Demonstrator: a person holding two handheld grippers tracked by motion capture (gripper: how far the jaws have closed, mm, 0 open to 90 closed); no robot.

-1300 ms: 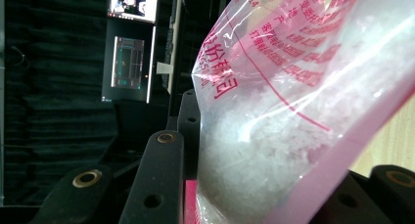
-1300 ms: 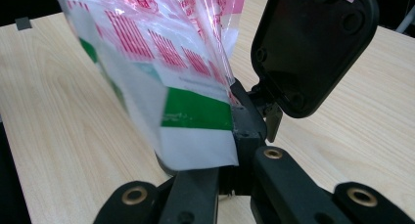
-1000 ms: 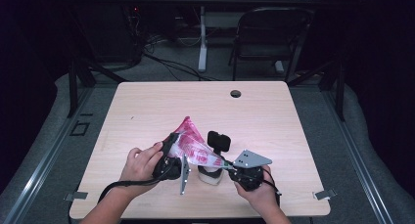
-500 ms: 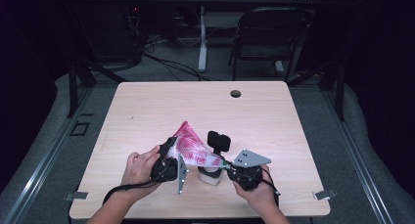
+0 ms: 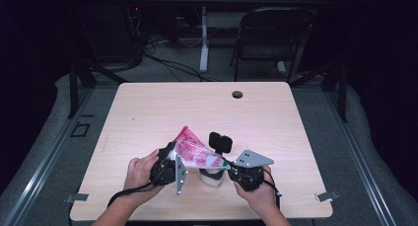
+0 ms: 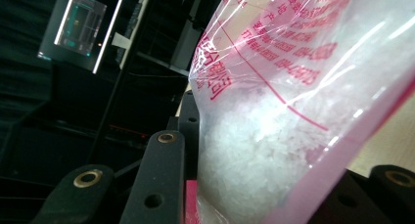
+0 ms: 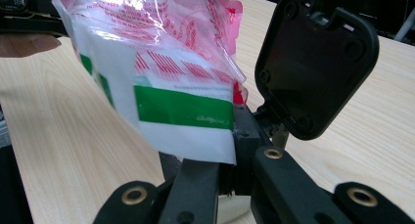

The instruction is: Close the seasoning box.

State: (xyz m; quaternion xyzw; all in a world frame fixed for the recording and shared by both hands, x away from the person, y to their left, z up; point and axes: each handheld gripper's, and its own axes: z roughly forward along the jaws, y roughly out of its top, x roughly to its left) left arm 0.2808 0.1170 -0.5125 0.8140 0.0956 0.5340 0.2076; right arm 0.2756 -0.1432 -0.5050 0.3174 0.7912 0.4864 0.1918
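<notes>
Dark floor, cables and a folding chair (image 5: 270, 38) ring the pale wooden worktop (image 5: 148, 112), and the work sits near its six o'clock edge, where the plastic bag (image 5: 193, 152) of white granules is held off the surface, slanting from ten o'clock down to four o'clock over a small white cup (image 5: 212, 177). The left gripper (image 5: 170, 164) has its fingers partly closed around the bag's full end; the right gripper (image 5: 227, 168) has its fingers pressed fully together on the bag's white and green printed edge (image 7: 183, 111). This looks like a pour into the cup, so a good move, I judge, is to keep the low corner right above the rim and lift the left end slowly, lest granules rush and spill. Seen from the left gripper view, the white granules (image 6: 244, 150) bulge behind red print, which the high view blurs; the right gripper view shows a black square pad (image 7: 315, 62) at one o'clock of the pinch, while the high view alone gives the cup's place
</notes>
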